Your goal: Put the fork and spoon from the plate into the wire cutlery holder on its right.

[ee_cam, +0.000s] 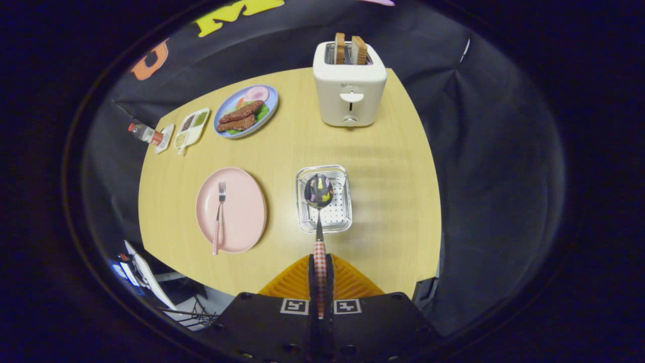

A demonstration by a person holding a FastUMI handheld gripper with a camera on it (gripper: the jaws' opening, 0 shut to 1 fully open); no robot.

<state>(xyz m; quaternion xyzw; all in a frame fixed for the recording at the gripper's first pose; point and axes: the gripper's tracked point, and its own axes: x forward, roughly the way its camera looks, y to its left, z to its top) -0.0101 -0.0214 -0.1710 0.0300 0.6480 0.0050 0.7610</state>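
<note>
My gripper (pixel 320 262) is shut on the checked handle of the spoon (pixel 318 194). The spoon points straight ahead, its shiny bowl hanging over the wire cutlery holder (pixel 341 174), which stands on the wooden table just beyond the fingers. To the left of the holder lies the pink plate (pixel 244 209). The fork (pixel 219 214) rests on the plate with its tines pointing away and its checked handle reaching over the plate's near rim.
A white toaster (pixel 349 88) with two bread slices stands beyond the holder at the table's far edge. Far left are a blue plate of food (pixel 246 111), a small divided tray (pixel 191 128) and a bottle (pixel 146 133). The table's right edge runs close to the holder.
</note>
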